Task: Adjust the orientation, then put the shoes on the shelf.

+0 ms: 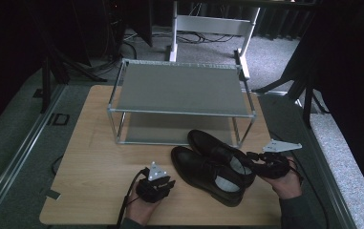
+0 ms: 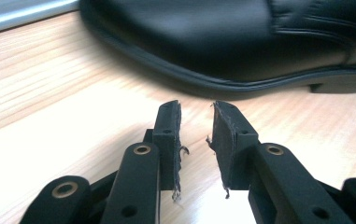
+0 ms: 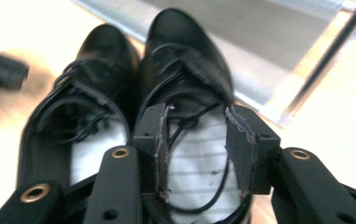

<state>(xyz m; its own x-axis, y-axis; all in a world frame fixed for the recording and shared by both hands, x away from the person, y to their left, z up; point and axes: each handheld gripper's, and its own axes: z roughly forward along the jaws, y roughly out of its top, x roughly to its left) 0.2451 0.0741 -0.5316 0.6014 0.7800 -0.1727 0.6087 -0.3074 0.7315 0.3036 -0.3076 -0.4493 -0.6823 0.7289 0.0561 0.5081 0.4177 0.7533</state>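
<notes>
Black leather shoes (image 1: 213,167) sit side by side on the wooden surface (image 1: 93,157), just near of a two-tier metal shoe rack (image 1: 179,90). My left tool (image 2: 196,135) rests low beside the left shoe, jaws apart, holding nothing. My right tool (image 3: 196,140) hovers over the right shoe's heel opening, jaws apart, empty.

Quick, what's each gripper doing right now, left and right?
Left gripper: open, empty, just short of the near shoe.
Right gripper: open, holding nothing, above the far shoe.
</notes>
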